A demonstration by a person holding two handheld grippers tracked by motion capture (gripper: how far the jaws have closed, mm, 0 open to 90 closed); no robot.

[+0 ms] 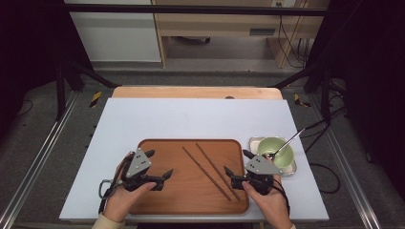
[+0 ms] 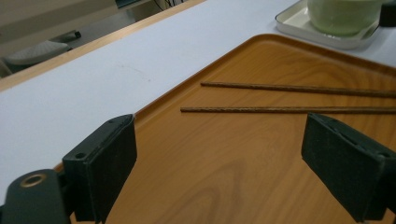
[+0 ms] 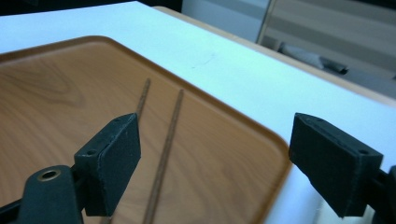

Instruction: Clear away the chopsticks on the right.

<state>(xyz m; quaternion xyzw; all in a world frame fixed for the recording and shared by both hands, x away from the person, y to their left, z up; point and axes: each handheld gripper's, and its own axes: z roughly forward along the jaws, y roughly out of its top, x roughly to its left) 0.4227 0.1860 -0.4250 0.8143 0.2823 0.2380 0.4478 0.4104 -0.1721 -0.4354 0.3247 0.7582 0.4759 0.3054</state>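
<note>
A: High view is showing a person's two hands, each holding a two-jaw gripper over a wooden tray (image 1: pixel 157 148). What are the grippers doing?

B: Both are standing released, jaws spread wide with nothing between the pads. The left gripper (image 1: pixel 158 164) is hovering over the tray's left part; the right gripper (image 1: pixel 238 162) is hovering over its right part.

A: Where are the chopsticks lying?

B: Two thin brown chopsticks (image 1: pixel 210 169) are lying loose on the tray, slightly apart and nearly parallel, between the two grippers and nearer the right one. In the right gripper view they (image 3: pixel 169 135) are running away from the jaws, one passing just beside the left-hand pad. In the left gripper view they (image 2: pixel 289 109) are lying crosswise ahead of the jaws.

A: How are they likely to handle?

B: Probably light, stiff and slim, so prone to rolling or slipping on the smooth tray. Pinching both together near mid-length, across their width, is looking the safest.

A: Anything else nearby?

B: Beyond the right gripper, a pale green bowl (image 1: pixel 282 157) with a metal spoon (image 1: pixel 289 141) is sitting in a small white dish (image 1: pixel 253 142), off the tray.
</note>
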